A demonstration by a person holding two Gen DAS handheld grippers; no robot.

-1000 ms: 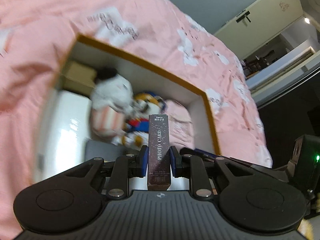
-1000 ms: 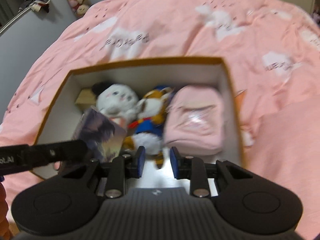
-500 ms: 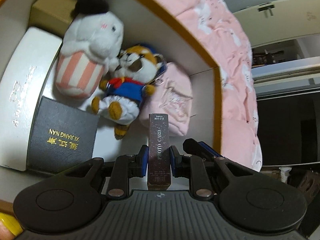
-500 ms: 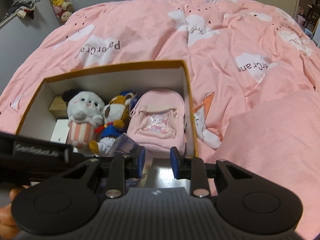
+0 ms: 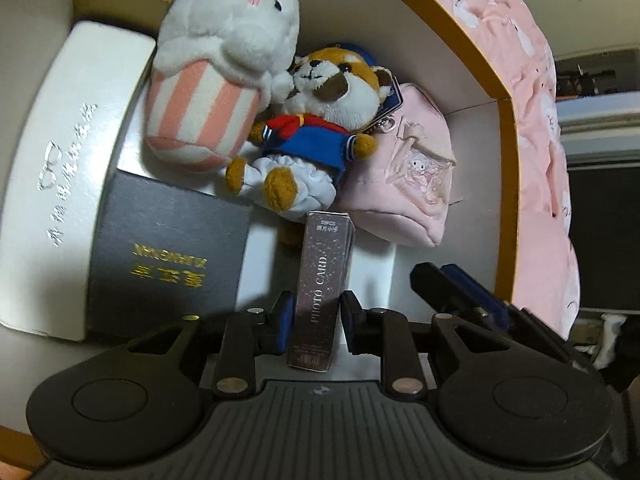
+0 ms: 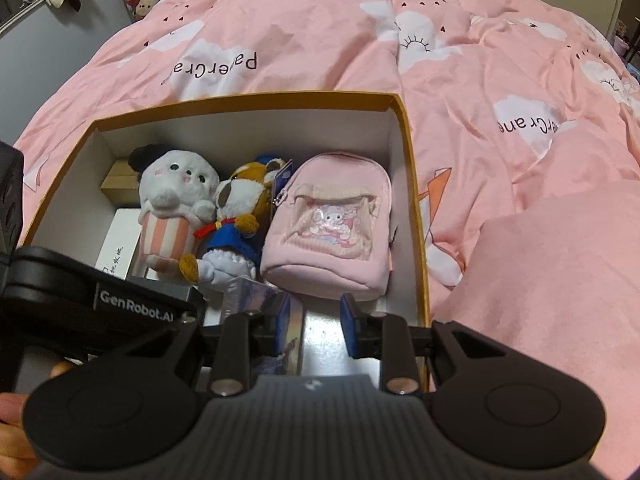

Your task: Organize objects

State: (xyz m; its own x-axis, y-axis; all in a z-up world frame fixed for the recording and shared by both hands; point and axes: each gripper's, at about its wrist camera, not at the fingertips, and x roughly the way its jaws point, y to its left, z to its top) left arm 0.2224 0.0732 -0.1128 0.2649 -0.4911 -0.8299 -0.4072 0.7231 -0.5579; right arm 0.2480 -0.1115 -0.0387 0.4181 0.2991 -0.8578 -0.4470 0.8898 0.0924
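The left hand-held gripper (image 5: 313, 316) is down inside the box (image 5: 505, 184) on the bed (image 6: 500, 128), its jaws opening around the upright card box (image 5: 322, 280), which stands between them on the box floor. Close ahead lie the fox plush (image 5: 320, 120) and pink pouch (image 5: 412, 184), crowding that spot; the striped plush (image 5: 216, 80), a dark book (image 5: 168, 248) and a white case (image 5: 60, 168) fill the left side. The right hand-held gripper (image 6: 316, 326) hovers at the near edge of the box, spread and empty.
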